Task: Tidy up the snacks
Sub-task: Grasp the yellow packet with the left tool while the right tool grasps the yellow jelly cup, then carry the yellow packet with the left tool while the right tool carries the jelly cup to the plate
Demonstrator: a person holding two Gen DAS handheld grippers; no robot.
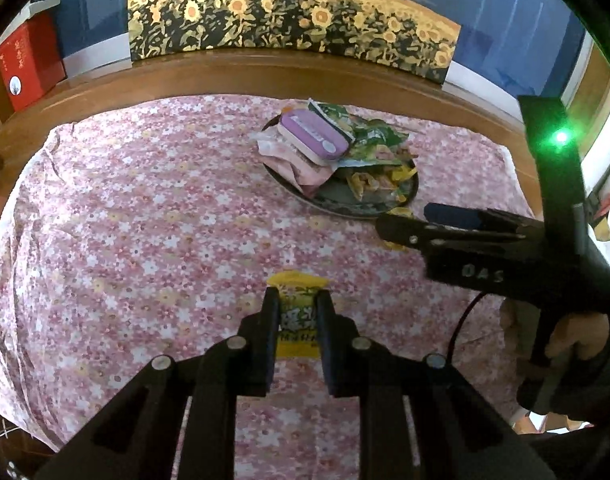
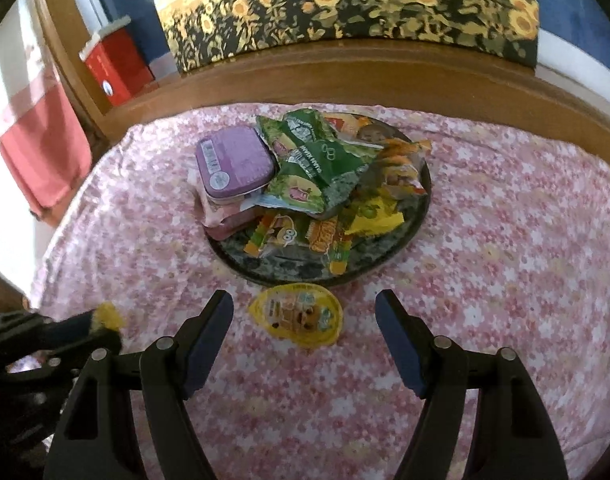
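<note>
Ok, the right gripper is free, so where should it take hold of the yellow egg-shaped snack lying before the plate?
Grip the yellow egg-shaped snack across its two long sides, coming down from above. It lies flat on the floral cloth, short of the plate, its narrow end pointing left. The open right gripper already straddles it, so probably only lowering and closing remain.

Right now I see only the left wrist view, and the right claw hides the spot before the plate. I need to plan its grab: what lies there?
Observer: A yellow egg-shaped snack lies flat on the floral cloth, just short of the plate rim.
Operator: Is the right claw on it?
Observer: No. The right claw is open, one finger on either side of the snack, touching nothing.
Operator: Anything behind the green packets?
Observer: An orange packet on the far right side, reaching the rim.
</note>
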